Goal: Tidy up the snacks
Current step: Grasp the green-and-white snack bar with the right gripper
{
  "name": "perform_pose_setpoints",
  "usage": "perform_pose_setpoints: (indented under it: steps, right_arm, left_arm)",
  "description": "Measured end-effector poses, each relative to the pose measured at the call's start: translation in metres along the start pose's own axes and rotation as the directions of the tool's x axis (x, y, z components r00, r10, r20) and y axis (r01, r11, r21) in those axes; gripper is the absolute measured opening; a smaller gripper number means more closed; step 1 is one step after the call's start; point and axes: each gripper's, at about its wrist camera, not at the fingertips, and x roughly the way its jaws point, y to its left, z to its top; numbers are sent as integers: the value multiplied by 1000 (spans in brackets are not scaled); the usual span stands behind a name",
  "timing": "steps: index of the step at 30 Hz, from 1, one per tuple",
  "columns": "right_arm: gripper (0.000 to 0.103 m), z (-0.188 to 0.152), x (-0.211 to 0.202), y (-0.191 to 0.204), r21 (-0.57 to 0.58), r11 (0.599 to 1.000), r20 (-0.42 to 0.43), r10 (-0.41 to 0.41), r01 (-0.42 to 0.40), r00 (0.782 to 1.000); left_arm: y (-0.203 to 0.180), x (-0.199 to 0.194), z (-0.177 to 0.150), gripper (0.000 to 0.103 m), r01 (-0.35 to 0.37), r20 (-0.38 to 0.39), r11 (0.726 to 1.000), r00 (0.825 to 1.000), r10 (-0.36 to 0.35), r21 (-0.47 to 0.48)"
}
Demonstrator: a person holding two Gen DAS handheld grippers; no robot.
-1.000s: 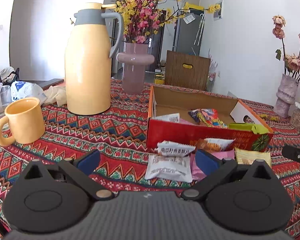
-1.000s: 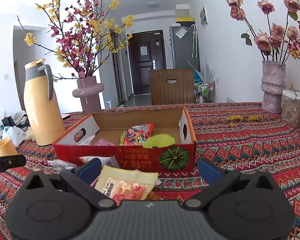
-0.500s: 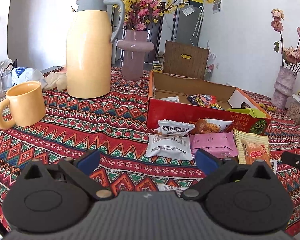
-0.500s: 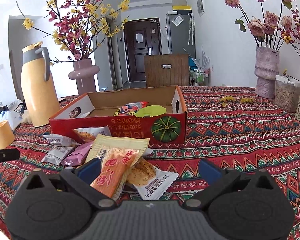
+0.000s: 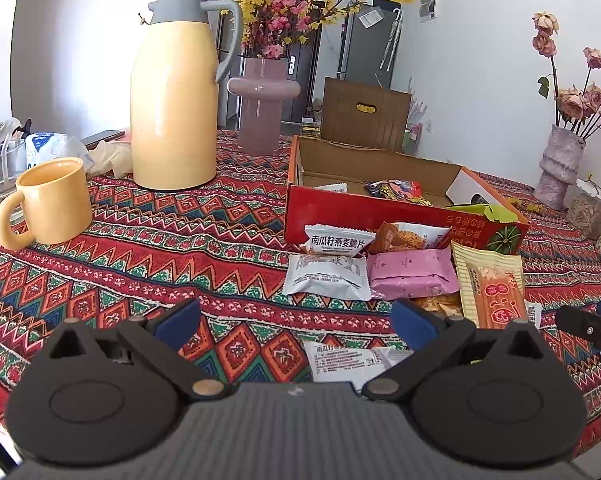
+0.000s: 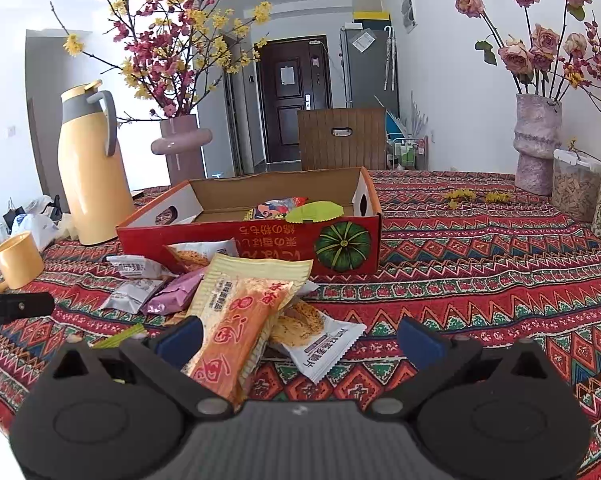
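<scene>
Both tools were spread wide and held nothing: the left gripper (image 5: 294, 322) hovered over the patterned tablecloth (image 5: 180, 248), the right gripper (image 6: 300, 338) just above a yellow-orange snack packet (image 6: 240, 320). Loose snacks (image 5: 380, 268) lay heaped against the front wall of the red cardboard box (image 5: 400, 216), at about one o'clock from the left tool. A yellow mug (image 5: 48, 202) sat at ten o'clock, with a yellow thermos (image 5: 174, 92) and a pink vase (image 5: 262, 108) behind.
</scene>
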Motion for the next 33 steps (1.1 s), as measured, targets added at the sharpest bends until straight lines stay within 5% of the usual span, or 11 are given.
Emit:
perform_pose_setpoints:
  steps: [7,16,33]
  right_arm:
    - [99,-18,-14,21,-41,997,-21,58,-59,998]
    - [61,-36,-23,53,-91,985,-70,142,-148,987]
    - [51,-44,2,70,-124,978,-141,148,-166,979]
  left_arm:
    - [-2,-12,-15,103,21,-23,1000,1000,-20,5]
    - [-6,-26,-30,103,61,-42,998,997,-60,31]
    - [17,-27,-35,103,84,-40,996,996,-85,-27]
